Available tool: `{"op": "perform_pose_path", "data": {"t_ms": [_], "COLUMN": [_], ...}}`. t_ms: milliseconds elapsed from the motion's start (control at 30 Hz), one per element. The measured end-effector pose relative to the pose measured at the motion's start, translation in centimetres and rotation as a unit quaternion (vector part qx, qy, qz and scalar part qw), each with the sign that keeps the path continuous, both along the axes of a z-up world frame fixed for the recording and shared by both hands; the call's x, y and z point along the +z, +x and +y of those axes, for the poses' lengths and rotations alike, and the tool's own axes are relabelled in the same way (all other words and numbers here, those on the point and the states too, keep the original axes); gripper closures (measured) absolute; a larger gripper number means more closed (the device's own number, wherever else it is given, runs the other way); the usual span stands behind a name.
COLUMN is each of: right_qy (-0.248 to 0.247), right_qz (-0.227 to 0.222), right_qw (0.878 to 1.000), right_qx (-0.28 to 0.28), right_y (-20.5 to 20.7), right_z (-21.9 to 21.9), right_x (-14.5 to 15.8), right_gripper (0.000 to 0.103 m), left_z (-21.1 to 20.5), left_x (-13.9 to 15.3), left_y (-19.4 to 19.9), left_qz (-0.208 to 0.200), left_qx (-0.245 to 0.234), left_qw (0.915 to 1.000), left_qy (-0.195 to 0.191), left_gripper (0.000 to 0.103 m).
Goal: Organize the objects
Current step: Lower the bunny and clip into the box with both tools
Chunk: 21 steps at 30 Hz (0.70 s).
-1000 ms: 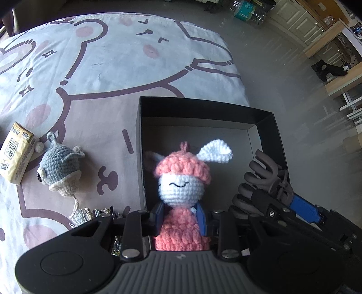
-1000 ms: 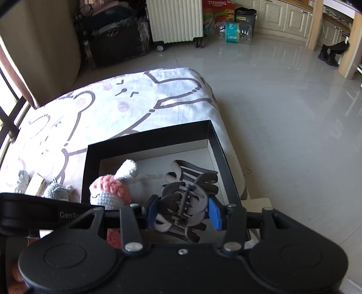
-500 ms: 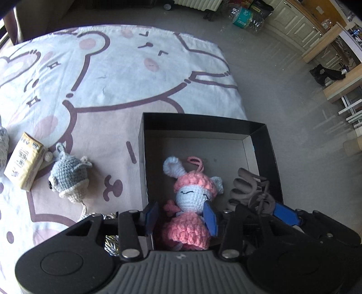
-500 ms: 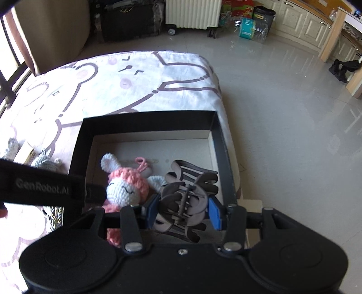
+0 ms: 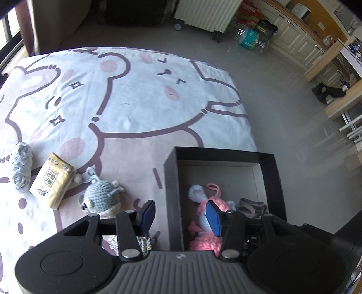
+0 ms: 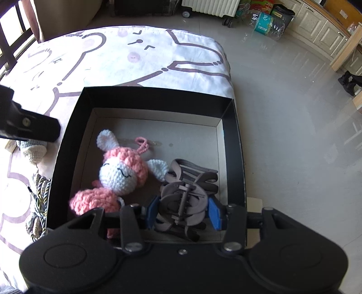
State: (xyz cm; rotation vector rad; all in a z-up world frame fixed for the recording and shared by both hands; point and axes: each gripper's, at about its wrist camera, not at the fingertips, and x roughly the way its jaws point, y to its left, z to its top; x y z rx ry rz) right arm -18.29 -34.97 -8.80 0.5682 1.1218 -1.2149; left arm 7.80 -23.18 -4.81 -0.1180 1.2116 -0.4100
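A pink crochet bunny doll [image 5: 203, 226] [image 6: 120, 174] lies on its back inside the black box [image 5: 226, 153] [image 6: 158, 95]. My left gripper [image 5: 181, 214] hangs above the box's left wall. Its jaws are opening and nothing is between them. My right gripper [image 6: 183, 210] is shut on a brown hair claw clip [image 6: 185, 192] [image 5: 251, 208], low in the box's near right corner beside the doll. On the bedsheet left of the box lie a grey crochet toy [image 5: 101, 199], a tan tissue packet [image 5: 52, 183] and a blue-grey knitted roll [image 5: 21, 169].
The box sits at the bed's right edge, with grey tiled floor [image 6: 294, 113] beyond it. A twisted cord bundle [image 6: 38, 203] lies against the box's left side. A radiator [image 5: 203, 13] and bottles stand far off on the floor.
My left gripper let go of the pink doll, which fell back into the box, then rose and drew away to the left. My right gripper sank lower into the box with the clip.
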Motion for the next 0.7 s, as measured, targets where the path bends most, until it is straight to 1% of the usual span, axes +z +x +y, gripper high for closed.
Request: {"op": "perform_pose_path", "data": {"t_ms": [100, 267, 367, 433, 533, 600, 700], "right_qy": [0.004, 0.013, 0.015, 0.024, 0.043, 0.056, 0.062], "right_qz": [-0.002, -0.022, 0.006, 0.013, 0.018, 0.020, 0.049], "right_qw": [1.000, 0.998, 0.996, 0.994, 0.992, 0.991, 0.989], "right_qx": [0.008, 0.051, 0.085, 0.103, 0.117, 0.116, 0.123], "right_y": [0.4, 1.7, 2.9, 3.2, 3.0, 2.7, 2.5], "right_z": [-0.3, -0.5, -0.4, -0.5, -0.6, -0.8, -0.9], "right_x": [-0.1, 0.1, 0.0, 0.1, 0.1, 0.4, 0.9], "right_gripper": [0.055, 0.055, 0.055, 0.055, 0.055, 0.056, 0.056], "left_z": [0.7, 1.3, 1.6, 1.6, 1.6, 1.8, 1.9], "left_x": [-0.3, -0.6, -0.7, -0.7, -0.7, -0.7, -0.8], "left_y": [0.5, 0.9, 1.0, 1.1, 1.1, 1.2, 1.2], "left_qz": [0.003, 0.007, 0.009, 0.009, 0.009, 0.009, 0.010], "left_qx": [0.008, 0.012, 0.015, 0.015, 0.016, 0.017, 0.017], "left_qw": [1.0000, 0.9999, 0.9998, 0.9998, 0.9998, 0.9998, 0.9998], "left_qy": [0.001, 0.001, 0.000, 0.000, 0.000, -0.001, 0.000], "left_gripper": [0.053, 0.053, 0.053, 0.053, 0.053, 0.053, 0.053]}}
